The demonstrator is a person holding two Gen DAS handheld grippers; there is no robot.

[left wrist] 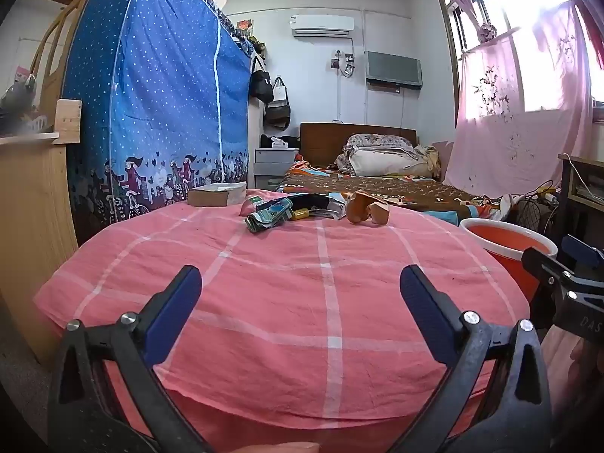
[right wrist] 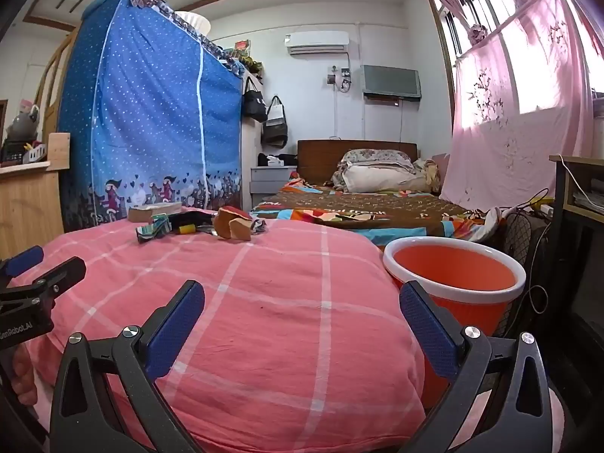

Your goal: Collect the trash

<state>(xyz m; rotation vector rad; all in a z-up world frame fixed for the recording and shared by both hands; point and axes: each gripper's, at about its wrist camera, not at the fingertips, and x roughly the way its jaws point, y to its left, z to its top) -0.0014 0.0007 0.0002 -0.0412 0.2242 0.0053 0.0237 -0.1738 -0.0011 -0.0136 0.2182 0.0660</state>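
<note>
Trash lies at the far edge of a pink checked cloth [left wrist: 287,302]: a crumpled green wrapper [left wrist: 266,217], a dark wrapper [left wrist: 309,204], a small yellow item [left wrist: 300,214] and torn brown paper pieces [left wrist: 368,209]. The same heap shows in the right wrist view, with the green wrapper [right wrist: 153,228] and the brown pieces [right wrist: 234,226]. An orange bucket with a white rim [right wrist: 455,268] stands at the cloth's right side. My left gripper [left wrist: 301,283] is open and empty above the near cloth. My right gripper [right wrist: 302,298] is open and empty, near the bucket.
A flat brown box [left wrist: 217,193] lies left of the trash. A blue dotted fabric wardrobe [left wrist: 158,113] stands at the left, and a wooden counter [left wrist: 30,188] beside it. A bed [left wrist: 377,181] lies beyond. Cables and a fan [right wrist: 524,234] sit right of the bucket.
</note>
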